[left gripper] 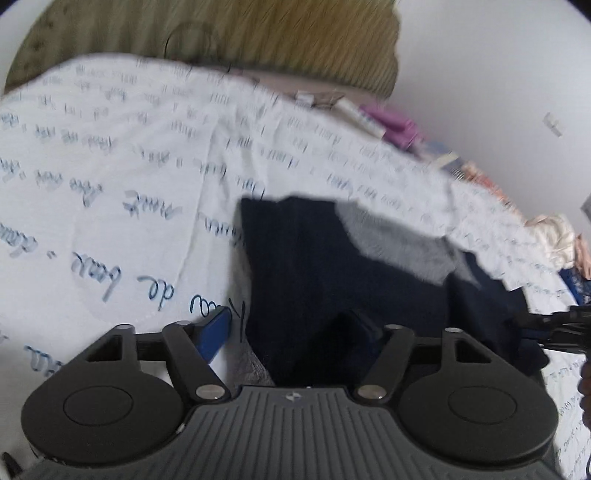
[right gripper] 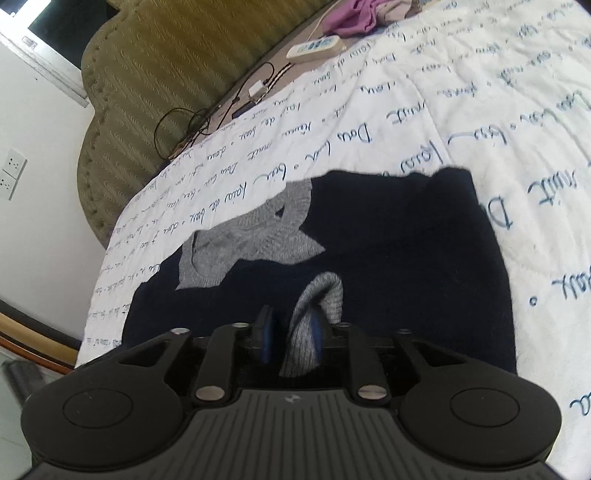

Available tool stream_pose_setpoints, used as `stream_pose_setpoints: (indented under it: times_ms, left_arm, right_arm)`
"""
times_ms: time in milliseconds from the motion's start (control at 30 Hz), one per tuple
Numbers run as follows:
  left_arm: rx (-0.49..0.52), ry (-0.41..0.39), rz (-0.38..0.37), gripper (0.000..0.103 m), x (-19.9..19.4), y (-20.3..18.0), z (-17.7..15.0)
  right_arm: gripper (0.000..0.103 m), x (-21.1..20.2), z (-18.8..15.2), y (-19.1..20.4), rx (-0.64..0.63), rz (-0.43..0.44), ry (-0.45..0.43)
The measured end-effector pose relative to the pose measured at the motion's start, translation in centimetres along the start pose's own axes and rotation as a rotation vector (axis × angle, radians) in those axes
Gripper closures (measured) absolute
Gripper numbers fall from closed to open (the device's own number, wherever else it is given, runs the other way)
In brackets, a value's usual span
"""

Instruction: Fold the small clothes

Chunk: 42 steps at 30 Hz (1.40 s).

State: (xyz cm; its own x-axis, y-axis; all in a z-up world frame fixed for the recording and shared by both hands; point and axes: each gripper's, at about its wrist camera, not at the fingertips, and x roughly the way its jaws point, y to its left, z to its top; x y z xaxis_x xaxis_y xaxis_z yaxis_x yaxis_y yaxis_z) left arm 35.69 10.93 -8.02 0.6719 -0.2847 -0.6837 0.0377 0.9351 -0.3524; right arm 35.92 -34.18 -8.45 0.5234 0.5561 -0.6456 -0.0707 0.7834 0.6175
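A navy sweater with a grey neck panel lies flat on the white bedcover. A grey sleeve cuff lies folded over the navy body and stands between my right gripper's fingers. It leans on the right pad, with a gap to the left pad, so the gripper is open. In the blurred left wrist view the same sweater fills the middle. My left gripper is open over its left edge, one blue finger on the bedcover and the other over the navy cloth.
An olive padded headboard stands behind the bed. A power strip, black cables and a purple cloth lie along the bed's far edge. More clothes are piled at the right. The bed's edge drops off at the left.
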Motion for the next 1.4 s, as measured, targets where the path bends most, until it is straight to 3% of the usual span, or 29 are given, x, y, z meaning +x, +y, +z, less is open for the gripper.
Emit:
stream_pose_setpoints:
  times_ms: [67, 133, 167, 367, 433, 467, 500, 733, 833, 933, 1033, 1267, 1333, 1400]
  left_arm:
    - [0.003, -0.023, 0.005, 0.029, 0.2, 0.1, -0.4]
    - [0.025, -0.045, 0.023, 0.031, 0.3, -0.2, -0.8]
    - [0.04, -0.055, 0.043, 0.038, 0.3, -0.4, -1.0]
    - [0.092, -0.076, 0.107, 0.053, 0.5, -2.1, -0.8]
    - [0.128, -0.099, 0.135, 0.059, 0.5, -2.6, -1.3]
    - [0.15, -0.113, 0.149, 0.06, 0.5, -2.9, -1.6]
    - [0.168, -0.128, 0.16, 0.06, 0.5, -3.1, -1.8]
    - [0.177, -0.165, 0.158, 0.06, 0.4, -2.9, -2.5]
    - [0.182, -0.17, 0.162, 0.06, 0.6, -3.0, -2.6]
    - [0.181, -0.172, 0.161, 0.06, 0.6, -3.0, -2.6]
    - [0.181, -0.171, 0.161, 0.06, 0.6, -3.0, -2.6]
    - [0.189, -0.125, 0.151, 0.059, -0.1, -3.0, -1.6]
    - [0.151, -0.105, 0.134, 0.056, -0.6, -2.6, 0.0]
    - [0.131, -0.139, 0.177, 0.048, -0.7, -2.3, 1.6]
  right_arm:
    - [0.068, -0.4, -0.1, -0.4, 0.021, 0.013, -0.02]
    - [0.053, -0.8, -0.1, -0.9, 0.038, 0.024, -0.035]
    - [0.051, -0.8, -0.1, -0.9, 0.037, 0.024, -0.037]
    - [0.052, 1.3, -0.8, -0.1, -0.002, 0.005, 0.043]
    - [0.058, 1.9, -1.1, 0.4, -0.03, -0.009, 0.031]
    - [0.077, 2.1, -1.2, 0.7, -0.05, -0.02, 0.025]
    - [0.087, 2.2, -1.3, 0.9, -0.068, -0.031, 0.021]
    - [0.09, -1.7, 0.2, 2.4, -0.201, -0.068, -0.097]
    - [0.09, -4.5, 2.0, 1.4, -0.226, -0.134, -0.137]
    - [0.09, -5.6, 2.8, -1.3, -0.217, -0.229, -0.115]
    - [0.09, -5.2, 2.3, -3.5, -0.196, -0.265, -0.078]
    - [0.09, -4.6, 0.6, -5.0, -0.167, -0.256, -0.03]
    - [0.09, -4.9, 0.5, -5.3, -0.165, -0.254, -0.019]
    - [0.088, -4.8, 0.6, -5.6, -0.144, -0.243, -0.016]
